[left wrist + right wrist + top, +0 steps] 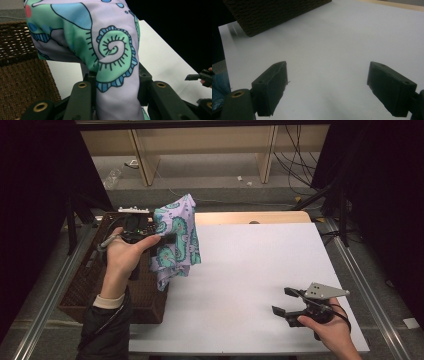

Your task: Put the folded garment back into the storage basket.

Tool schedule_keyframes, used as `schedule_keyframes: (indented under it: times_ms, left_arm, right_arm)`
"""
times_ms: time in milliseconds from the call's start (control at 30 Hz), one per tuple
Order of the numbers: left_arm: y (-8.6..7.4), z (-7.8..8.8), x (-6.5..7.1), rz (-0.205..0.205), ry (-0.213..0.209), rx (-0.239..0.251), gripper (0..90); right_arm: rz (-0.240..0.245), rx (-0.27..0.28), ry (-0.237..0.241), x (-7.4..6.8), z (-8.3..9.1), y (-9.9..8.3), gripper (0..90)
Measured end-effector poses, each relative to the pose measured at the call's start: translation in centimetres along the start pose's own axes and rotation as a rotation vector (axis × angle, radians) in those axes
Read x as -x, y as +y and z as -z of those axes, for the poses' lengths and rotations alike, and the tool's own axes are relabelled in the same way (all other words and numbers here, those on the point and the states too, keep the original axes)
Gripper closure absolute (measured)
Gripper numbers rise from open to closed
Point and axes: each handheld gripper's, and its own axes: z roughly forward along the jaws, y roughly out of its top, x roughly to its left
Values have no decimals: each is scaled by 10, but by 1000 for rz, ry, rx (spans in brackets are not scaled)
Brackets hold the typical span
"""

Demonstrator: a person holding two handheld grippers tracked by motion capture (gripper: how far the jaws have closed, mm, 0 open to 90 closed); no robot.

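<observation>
A patterned cloth (175, 240), lilac with green and blue swirls, hangs clamped in the left gripper (150, 236), held up above the near edge of a brown wicker basket (82, 292) at the left side of the table. In the left gripper view the jaws are closed tight on a bunched fold of the cloth (110, 62), which rises between them and drapes over both sides. The person's left hand (122, 255), in a dark sleeve with a pale cuff, carries the tool level, its jaws pointing toward the white table top (250, 285). Well apart, at the near right corner of the sheet, the right gripper (287, 302) rests low over the surface in the right hand (330, 330), its jaws spread wide with nothing between them; the right gripper view shows bare white sheet (332, 50) between them and the basket's corner (274, 15) beyond.
</observation>
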Motion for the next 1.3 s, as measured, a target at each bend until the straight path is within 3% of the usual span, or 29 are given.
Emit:
schedule_keyframes:
  times_ms: [667, 1300]
  left_arm:
    - [1, 11, -9, 19, 21, 28, 659]
    - [-1, 24, -24, 51, 69, 57, 659]
  right_arm:
    - [0, -3, 1, 0, 0, 0, 174]
    - [-2, -7, 1, 0, 0, 0, 174]
